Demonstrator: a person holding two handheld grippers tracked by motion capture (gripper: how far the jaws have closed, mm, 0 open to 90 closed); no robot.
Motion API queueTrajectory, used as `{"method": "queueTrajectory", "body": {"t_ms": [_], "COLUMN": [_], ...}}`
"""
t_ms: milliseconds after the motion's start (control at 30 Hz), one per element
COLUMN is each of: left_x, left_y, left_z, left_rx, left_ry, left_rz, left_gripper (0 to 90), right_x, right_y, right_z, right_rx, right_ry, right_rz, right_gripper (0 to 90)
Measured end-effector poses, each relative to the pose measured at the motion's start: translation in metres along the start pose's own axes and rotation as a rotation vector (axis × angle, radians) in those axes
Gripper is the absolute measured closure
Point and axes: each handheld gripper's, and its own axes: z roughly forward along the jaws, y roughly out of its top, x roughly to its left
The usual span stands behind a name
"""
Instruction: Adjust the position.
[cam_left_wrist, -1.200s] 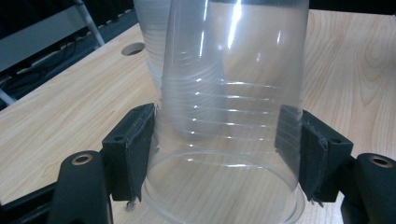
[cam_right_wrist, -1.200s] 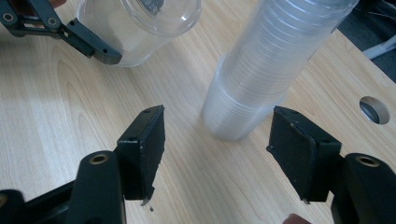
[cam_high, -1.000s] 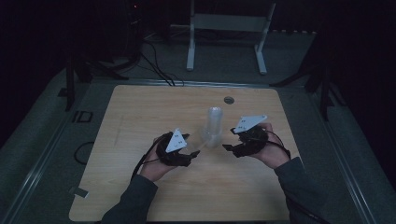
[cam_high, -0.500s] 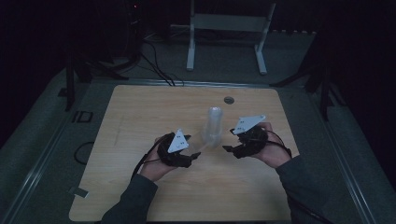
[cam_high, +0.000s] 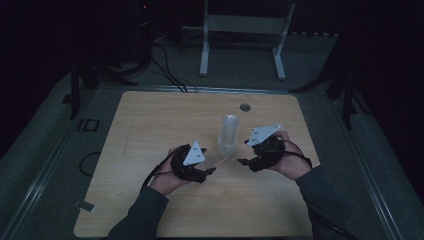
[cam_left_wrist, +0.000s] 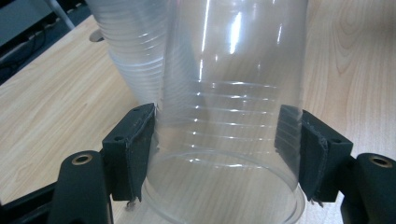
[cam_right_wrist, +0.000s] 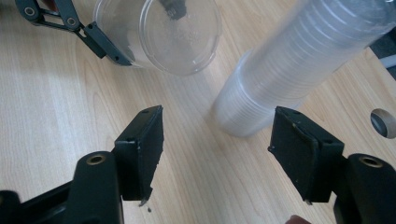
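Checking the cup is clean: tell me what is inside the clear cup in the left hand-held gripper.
The clear cup looks empty; through its walls show the wooden table and the cup stack behind. Its base is out of frame here.

The left hand-held gripper (cam_high: 210, 170) is a black, blocky tool topped by a grey three-cornered plate with small dark markings, and a thin black cable loops away from its rear. The right hand-held gripper (cam_high: 243, 161) has the same build: black body, grey three-cornered plate on top, black cable curling behind it. Seen from each gripper's own camera, the two jaws are black rectangular blocks with matte, slightly worn pads and chipped lower corners, each mounted on a black link with a brass-coloured ringed hole near its end. The person wears dark grey long sleeves (cam_high: 142, 217) that reach the wrists.
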Motion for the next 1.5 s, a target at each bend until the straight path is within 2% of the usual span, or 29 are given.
{"method": "queueTrajectory", "body": {"t_ms": [400,567,900,1500], "left_x": [-0.002,-0.004,-0.006,-0.012], "left_y": [-0.001,-0.001,-0.002,0.008], "left_z": [0.002,0.005,0.007,0.011], "left_rx": [0.038,0.064,0.096,0.138], "left_ry": [-0.01,-0.044,-0.056,-0.068], "left_rz": [0.023,0.037,0.053,0.122], "left_gripper": [29.8,29.9,30.0,30.0], "right_x": [0.003,0.005,0.008,0.016], "right_y": [-0.001,-0.001,0.002,0.013], "right_z": [0.003,0.006,0.01,0.021], "right_rx": [0.009,0.02,0.045,0.127], "right_ry": [0.027,0.042,0.068,0.123], "right_rz": [-0.014,-0.027,-0.054,-0.146], "right_gripper": [33.9,33.8,33.6,31.8]}}
